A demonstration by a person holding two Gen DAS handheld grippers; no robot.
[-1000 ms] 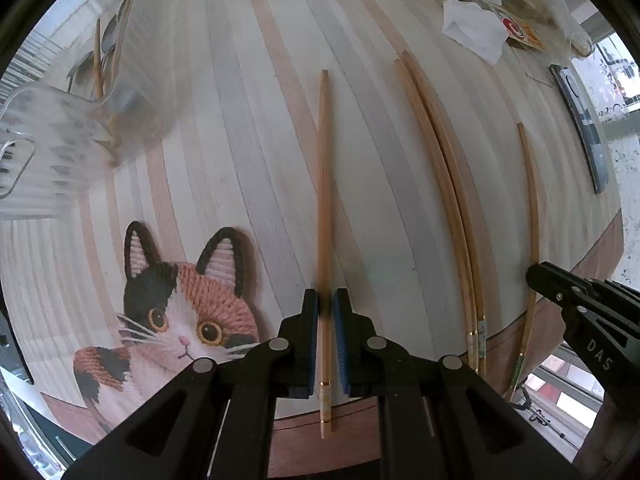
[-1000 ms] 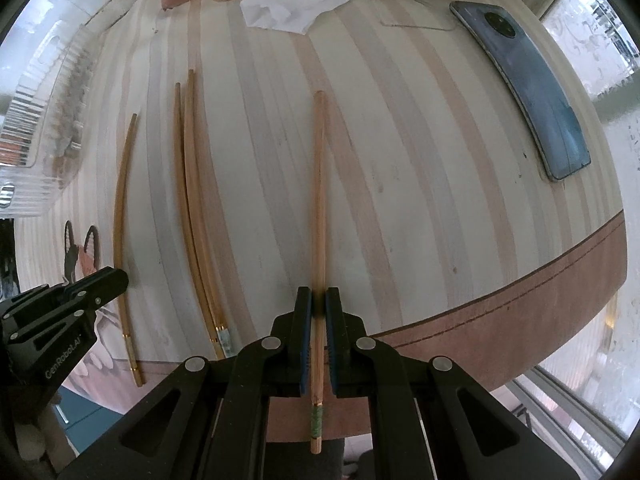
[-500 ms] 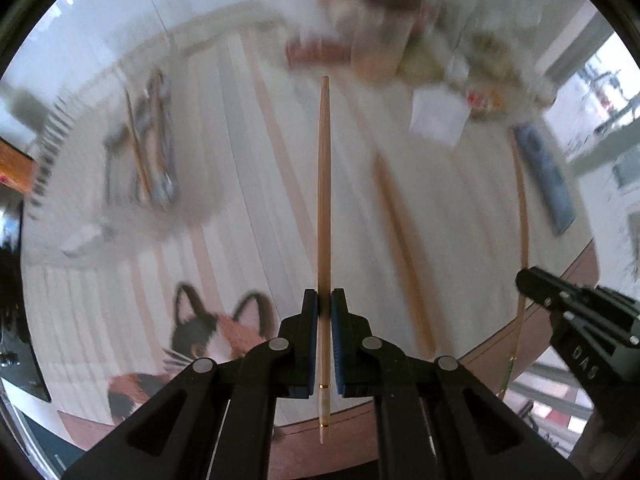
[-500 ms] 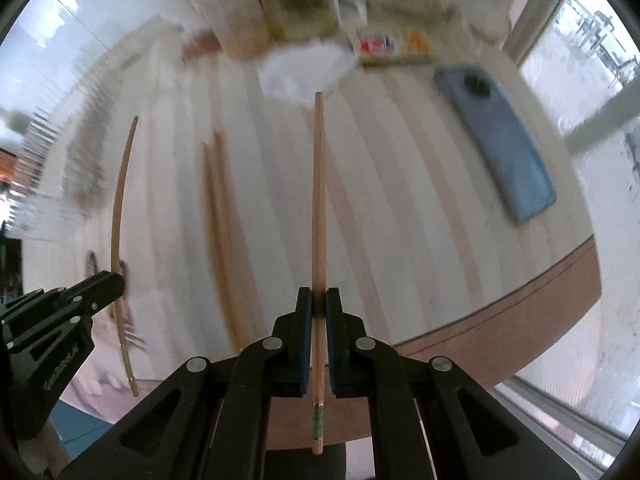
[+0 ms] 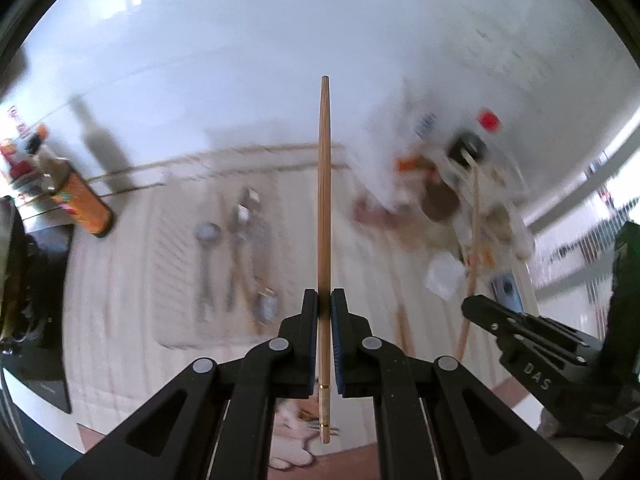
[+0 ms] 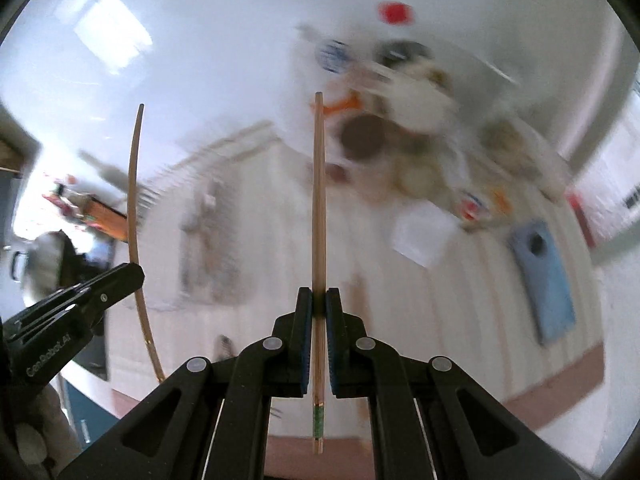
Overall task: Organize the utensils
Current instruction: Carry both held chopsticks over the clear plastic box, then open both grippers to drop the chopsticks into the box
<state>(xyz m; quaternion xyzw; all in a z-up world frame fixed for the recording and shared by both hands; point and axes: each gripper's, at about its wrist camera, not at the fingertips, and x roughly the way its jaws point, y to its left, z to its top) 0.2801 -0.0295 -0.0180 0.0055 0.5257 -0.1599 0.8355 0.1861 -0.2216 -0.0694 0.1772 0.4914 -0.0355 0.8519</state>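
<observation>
left gripper (image 5: 324,312): black, blue pads | its chopstick (image 5: 324,216): tan wood, gold rings | right gripper (image 6: 318,312): black, blue pads | its chopstick (image 6: 318,240): tan, green band | tablecloth (image 6: 460,320): pale stripes, reddish-brown border | phone (image 6: 548,272): blue | can (image 5: 82,206): orange | napkin (image 6: 422,234): white

Two black two-finger grippers are seen. On the left gripper (image 5: 324,322), dark blue ribbed pads (image 5: 338,344) are fitted inside black angular fingers, and round silver screws are set at the linkage joints. The right gripper (image 6: 319,320) is built alike, with blue pads and silver screws. White lettering is printed on each gripper's side: "DAS" on one, "GenRobot.AI" on the other.
</observation>
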